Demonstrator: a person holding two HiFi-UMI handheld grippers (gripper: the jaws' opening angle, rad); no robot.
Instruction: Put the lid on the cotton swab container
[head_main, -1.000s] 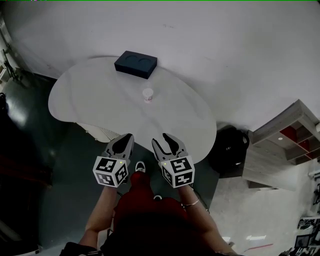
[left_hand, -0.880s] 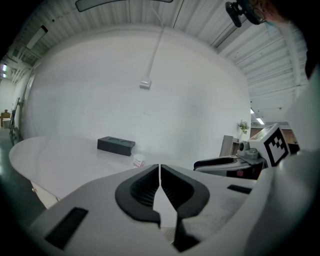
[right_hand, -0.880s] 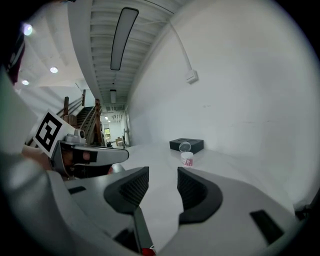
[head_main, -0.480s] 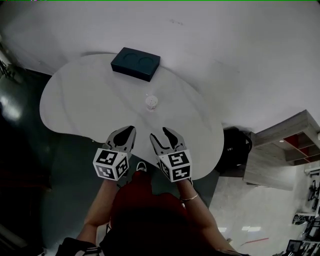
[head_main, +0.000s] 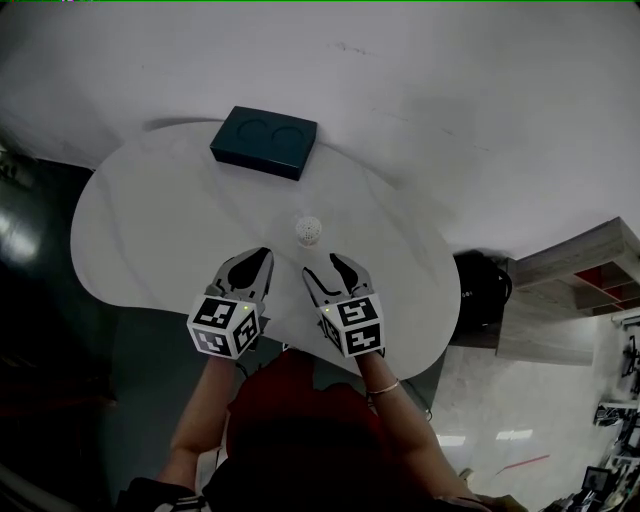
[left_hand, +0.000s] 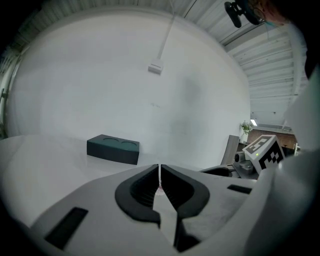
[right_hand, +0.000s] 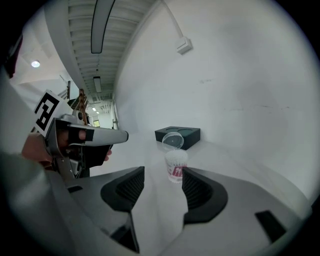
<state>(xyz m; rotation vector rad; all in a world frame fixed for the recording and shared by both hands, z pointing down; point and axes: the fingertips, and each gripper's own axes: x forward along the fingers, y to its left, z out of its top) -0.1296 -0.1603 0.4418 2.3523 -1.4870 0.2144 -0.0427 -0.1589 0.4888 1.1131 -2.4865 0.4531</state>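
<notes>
Cotton swab container (head_main: 308, 229) on counter (head_main: 150, 220), clear lid (right_hand: 173, 140) tilted up.
My left gripper (head_main: 262, 254) has its fingers pressed together, empty; my right gripper (head_main: 322, 266) is opening its fingers, the container just ahead of them.

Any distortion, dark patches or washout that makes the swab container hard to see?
Head view: fisheye bend, dark floor, container small and pale on the white table. Left gripper view: black corners, container all but hidden. Right gripper view: black corners too, container sharp, clear lid faint.

The surface (head_main: 150, 230) looks smooth and faintly glossy. The container (right_hand: 176, 166) and lid (right_hand: 173, 139) are clear plastic; the box (head_main: 264, 143) is matt.
</notes>
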